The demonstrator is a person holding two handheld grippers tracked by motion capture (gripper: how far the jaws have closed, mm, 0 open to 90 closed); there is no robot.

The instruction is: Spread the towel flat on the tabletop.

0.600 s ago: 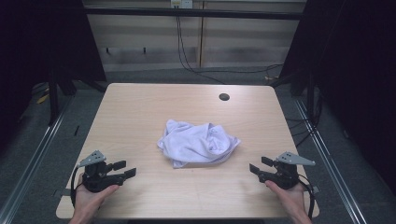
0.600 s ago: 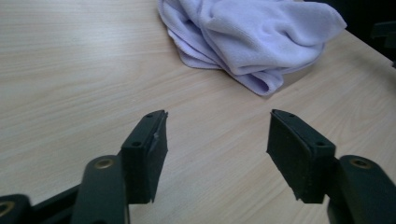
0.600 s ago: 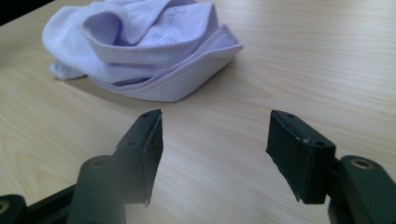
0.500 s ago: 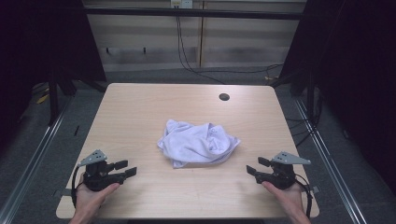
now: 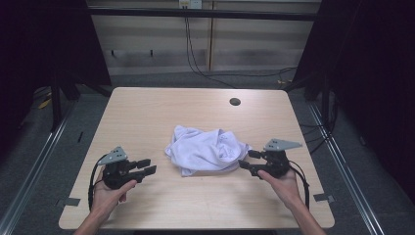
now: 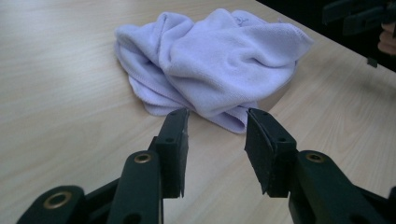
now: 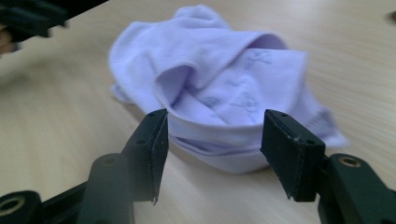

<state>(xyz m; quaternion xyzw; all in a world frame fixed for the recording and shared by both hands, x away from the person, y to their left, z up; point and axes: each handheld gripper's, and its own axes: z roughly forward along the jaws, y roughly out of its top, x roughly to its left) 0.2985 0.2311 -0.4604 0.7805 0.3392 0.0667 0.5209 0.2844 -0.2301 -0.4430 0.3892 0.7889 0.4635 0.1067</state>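
Right hand closing in on the crumpled cloth

Right gripper has slid in from the lower right of the high view since a moment ago, and its open jaws now sit just beside the right edge of the white cloth bunched mid-table. Nothing's pinched yet as far as I can tell, though its own view is a bit blurry. Left gripper has hardly budged at lower left, jaws apart and empty, cloth a little way ahead. Looks like a grab is coming, probably on that near hem.

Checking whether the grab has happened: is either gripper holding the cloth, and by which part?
Neither. Left gripper and right gripper stand open beside the crumpled white cloth.
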